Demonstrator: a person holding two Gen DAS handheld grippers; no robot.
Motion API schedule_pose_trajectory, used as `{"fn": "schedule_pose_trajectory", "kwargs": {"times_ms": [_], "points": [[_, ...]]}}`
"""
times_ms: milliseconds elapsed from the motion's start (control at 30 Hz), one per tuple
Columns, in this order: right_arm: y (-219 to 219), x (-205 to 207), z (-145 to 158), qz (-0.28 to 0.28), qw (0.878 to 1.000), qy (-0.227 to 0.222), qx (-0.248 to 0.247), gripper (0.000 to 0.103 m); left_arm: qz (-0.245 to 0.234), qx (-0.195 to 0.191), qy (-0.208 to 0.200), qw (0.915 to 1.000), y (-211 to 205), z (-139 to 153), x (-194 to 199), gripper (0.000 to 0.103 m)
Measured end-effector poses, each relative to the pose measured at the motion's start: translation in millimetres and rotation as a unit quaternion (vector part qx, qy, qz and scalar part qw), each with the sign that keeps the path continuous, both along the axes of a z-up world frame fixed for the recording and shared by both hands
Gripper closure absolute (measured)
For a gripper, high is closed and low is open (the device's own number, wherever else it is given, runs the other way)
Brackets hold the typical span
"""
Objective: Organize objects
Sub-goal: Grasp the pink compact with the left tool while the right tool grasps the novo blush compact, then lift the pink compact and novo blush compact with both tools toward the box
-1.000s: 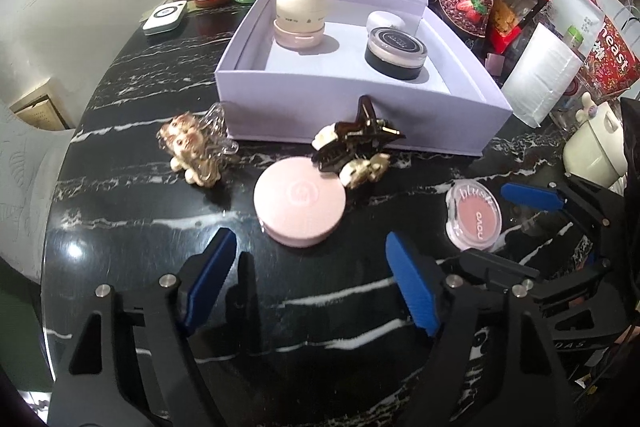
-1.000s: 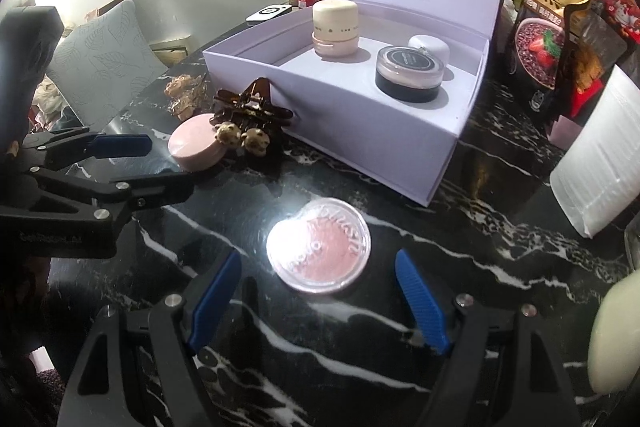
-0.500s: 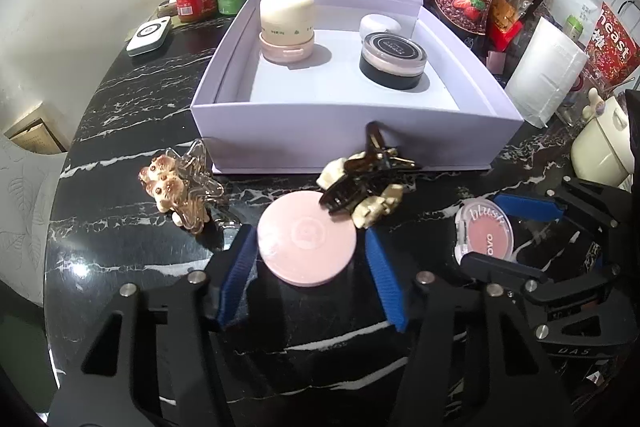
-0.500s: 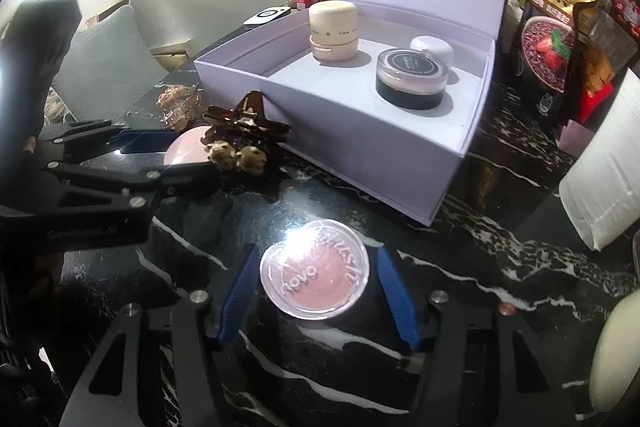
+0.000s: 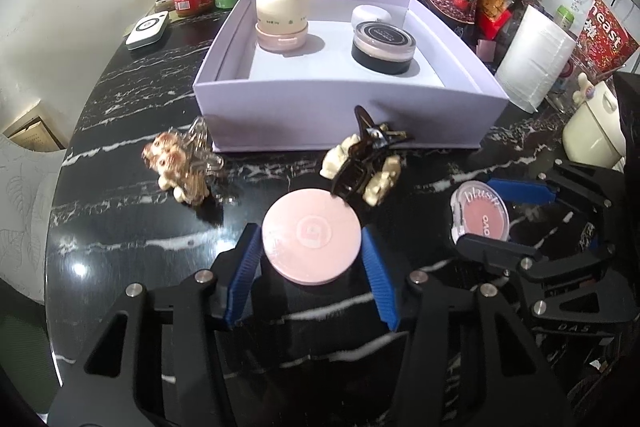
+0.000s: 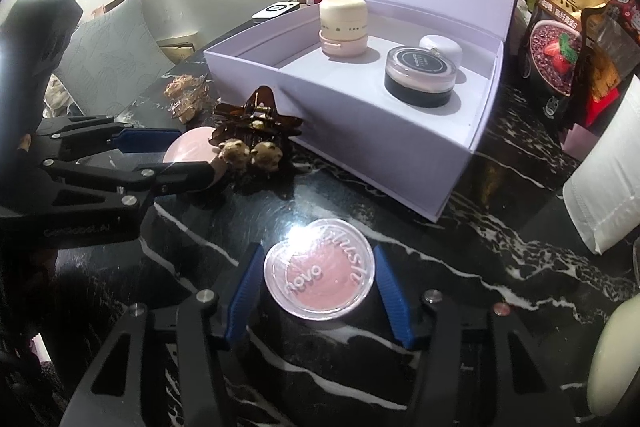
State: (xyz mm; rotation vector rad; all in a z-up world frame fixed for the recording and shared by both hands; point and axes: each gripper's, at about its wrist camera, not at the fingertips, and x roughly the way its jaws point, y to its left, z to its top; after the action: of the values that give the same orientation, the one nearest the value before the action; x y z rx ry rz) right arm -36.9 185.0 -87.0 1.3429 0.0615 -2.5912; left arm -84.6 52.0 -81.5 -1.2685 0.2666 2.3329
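In the left wrist view, the left gripper [image 5: 310, 259], spread wide of the pink compact [image 5: 312, 235] a second ago, is now seen closing on it, the blue pads touching both sides; the brown clip [image 5: 362, 163] lies just beyond, the box [image 5: 344, 115] further ahead. In the right wrist view, the right gripper [image 6: 318, 285], likewise spread before, is closing around the blush [image 6: 320, 275], pads at its rim; the box [image 6: 372, 143] is ahead and the left gripper [image 6: 168, 159] is seen to the left.

Left gripper [image 5: 310, 281], right gripper [image 6: 320, 297]: black angular frames; blue ribbed pads; silver screws
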Motion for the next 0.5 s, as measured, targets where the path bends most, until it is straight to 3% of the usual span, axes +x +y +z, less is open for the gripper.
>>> {"fn": "schedule_pose_trajectory", "kwargs": {"times_ms": [500], "points": [[-12,28,2,0.026,1.0,0.001,0.009,0.046,-0.016,0.005,-0.01,0.9998,-7,2,33,0.053]]}}
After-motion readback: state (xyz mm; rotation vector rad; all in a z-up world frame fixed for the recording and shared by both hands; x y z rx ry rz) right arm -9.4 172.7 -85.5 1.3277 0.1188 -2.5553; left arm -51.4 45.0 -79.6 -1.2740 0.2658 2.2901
